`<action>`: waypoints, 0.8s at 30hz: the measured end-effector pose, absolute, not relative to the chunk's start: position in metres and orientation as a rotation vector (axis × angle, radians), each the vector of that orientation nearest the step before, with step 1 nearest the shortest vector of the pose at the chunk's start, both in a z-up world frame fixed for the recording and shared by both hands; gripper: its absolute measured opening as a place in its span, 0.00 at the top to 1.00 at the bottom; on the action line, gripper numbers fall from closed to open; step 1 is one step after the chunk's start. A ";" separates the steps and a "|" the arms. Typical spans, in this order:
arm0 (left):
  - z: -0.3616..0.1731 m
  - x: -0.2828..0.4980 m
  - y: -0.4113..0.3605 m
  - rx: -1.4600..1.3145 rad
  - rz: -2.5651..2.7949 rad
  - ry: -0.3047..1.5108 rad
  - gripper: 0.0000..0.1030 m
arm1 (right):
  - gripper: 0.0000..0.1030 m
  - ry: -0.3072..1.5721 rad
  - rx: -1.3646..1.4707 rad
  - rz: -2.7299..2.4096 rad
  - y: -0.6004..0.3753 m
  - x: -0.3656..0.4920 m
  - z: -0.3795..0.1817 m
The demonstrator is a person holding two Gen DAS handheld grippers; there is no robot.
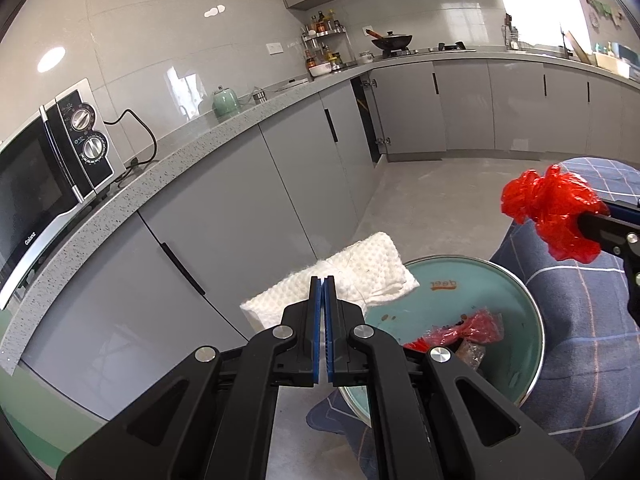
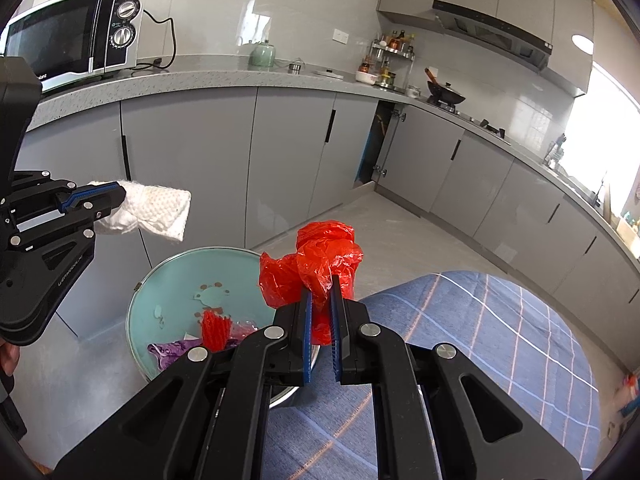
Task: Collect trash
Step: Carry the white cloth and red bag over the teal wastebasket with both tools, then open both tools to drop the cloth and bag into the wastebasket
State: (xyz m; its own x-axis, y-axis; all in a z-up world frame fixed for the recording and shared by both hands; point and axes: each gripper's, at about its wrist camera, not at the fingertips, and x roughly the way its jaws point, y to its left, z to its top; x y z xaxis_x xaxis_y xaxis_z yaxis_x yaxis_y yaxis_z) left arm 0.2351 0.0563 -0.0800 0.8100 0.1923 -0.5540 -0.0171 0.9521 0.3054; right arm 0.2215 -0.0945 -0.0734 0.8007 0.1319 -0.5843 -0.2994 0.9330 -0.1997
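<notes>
My left gripper (image 1: 323, 280) is shut on a white quilted paper towel (image 1: 352, 276), held in the air just left of a round teal bin (image 1: 524, 312). The right wrist view shows the same towel (image 2: 160, 212) sticking out of the left gripper (image 2: 120, 196), above and left of the bin (image 2: 172, 276). My right gripper (image 2: 321, 292) is shut on a crumpled red plastic bag (image 2: 316, 264), held over the bin's right edge. That bag (image 1: 556, 212) also hangs at the right in the left wrist view. Red and purple scraps (image 2: 216, 332) lie inside the bin.
A blue checked cloth (image 2: 480, 340) lies right of the bin. Grey cabinets (image 2: 280, 160) under a speckled counter (image 2: 200, 80) run behind, with a microwave (image 2: 76, 44), green kettle (image 2: 264, 56), spice rack (image 2: 388, 60) and wok (image 2: 444, 94). One corner cabinet door (image 2: 376, 140) stands ajar.
</notes>
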 end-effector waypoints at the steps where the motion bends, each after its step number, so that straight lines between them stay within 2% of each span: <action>1: -0.081 0.236 0.056 0.296 0.112 0.620 0.98 | 0.92 0.601 -0.292 0.237 -0.094 0.223 -0.075; 6: -0.085 0.237 0.053 0.304 0.094 0.626 0.98 | 0.91 0.603 -0.299 0.248 -0.090 0.228 -0.079; 8: -0.086 0.237 0.051 0.307 0.096 0.626 0.94 | 0.90 0.604 -0.296 0.257 -0.090 0.231 -0.081; 9: -0.086 0.237 0.051 0.308 0.097 0.624 0.94 | 0.85 0.602 -0.295 0.257 -0.090 0.233 -0.082; 10: -0.087 0.237 0.051 0.313 0.097 0.627 0.91 | 0.68 0.598 -0.293 0.255 -0.090 0.234 -0.083; 12: -0.088 0.238 0.051 0.316 0.105 0.627 0.66 | 0.45 0.593 -0.275 0.253 -0.093 0.236 -0.084; 13: -0.087 0.237 0.051 0.321 0.123 0.617 0.41 | 0.45 0.592 -0.269 0.247 -0.094 0.236 -0.084; 14: -0.087 0.236 0.051 0.324 0.133 0.606 0.36 | 0.45 0.597 -0.264 0.247 -0.096 0.237 -0.085; 15: -0.086 0.236 0.051 0.326 0.133 0.602 0.37 | 0.42 0.603 -0.259 0.249 -0.097 0.237 -0.086; 16: -0.086 0.236 0.051 0.323 0.129 0.607 0.37 | 0.34 0.603 -0.257 0.247 -0.098 0.237 -0.087; 17: -0.087 0.236 0.051 0.322 0.130 0.609 0.34 | 0.31 0.601 -0.256 0.243 -0.100 0.236 -0.088; 20: -0.087 0.236 0.053 0.322 0.160 0.603 0.18 | 0.30 0.612 -0.247 0.221 -0.105 0.234 -0.088; 22: -0.084 0.235 0.056 0.311 0.183 0.594 0.08 | 0.26 0.613 -0.235 0.201 -0.110 0.228 -0.086; 24: -0.079 0.231 0.059 0.289 0.192 0.578 0.06 | 0.25 0.600 -0.224 0.188 -0.115 0.218 -0.082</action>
